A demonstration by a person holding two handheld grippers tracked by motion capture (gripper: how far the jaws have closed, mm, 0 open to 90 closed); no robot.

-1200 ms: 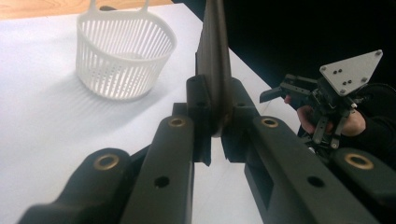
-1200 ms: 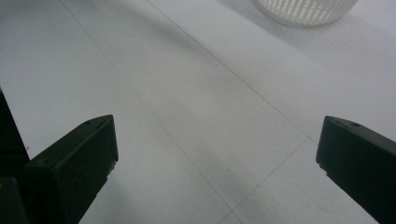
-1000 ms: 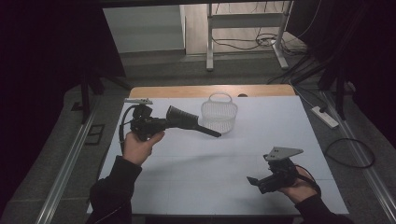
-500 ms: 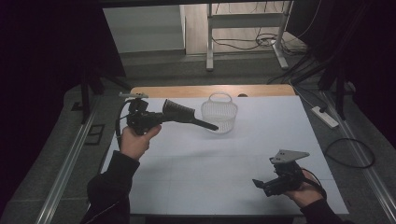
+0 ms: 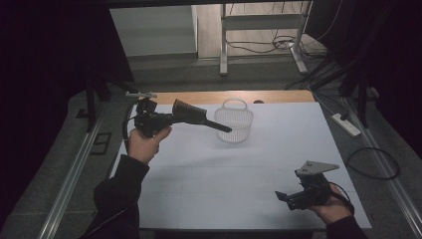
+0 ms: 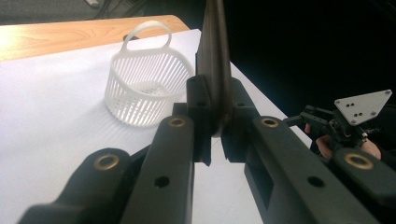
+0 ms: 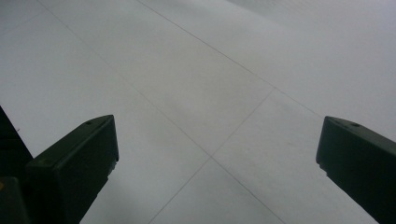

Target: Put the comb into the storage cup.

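Note:
A black brush (image 5: 191,113) with a brownish bristle head hangs above the table's back left, its thin handle pointing at a white slatted basket (image 5: 234,124). My left gripper (image 5: 171,118) is shut on the brush. In the left gripper view the brush (image 6: 215,60) stands edge-on between the jaws of the left gripper (image 6: 215,126), with the basket (image 6: 144,88) empty beyond it. My right gripper (image 5: 281,196) is held low at the front right, open. In the right gripper view, the right gripper (image 7: 217,149) has wide-apart jaws over bare white surface.
The white table top (image 5: 224,179) has a wooden strip (image 5: 199,97) along its back edge. A power strip (image 5: 346,124) and cables lie on the floor to the right. A metal frame (image 5: 259,30) stands behind the table. The other hand's gripper (image 6: 345,119) appears far right in the left gripper view.
My left hand has lifted the brush a little and drawn it toward the table's back. The right gripper has shifted slightly toward the front right.

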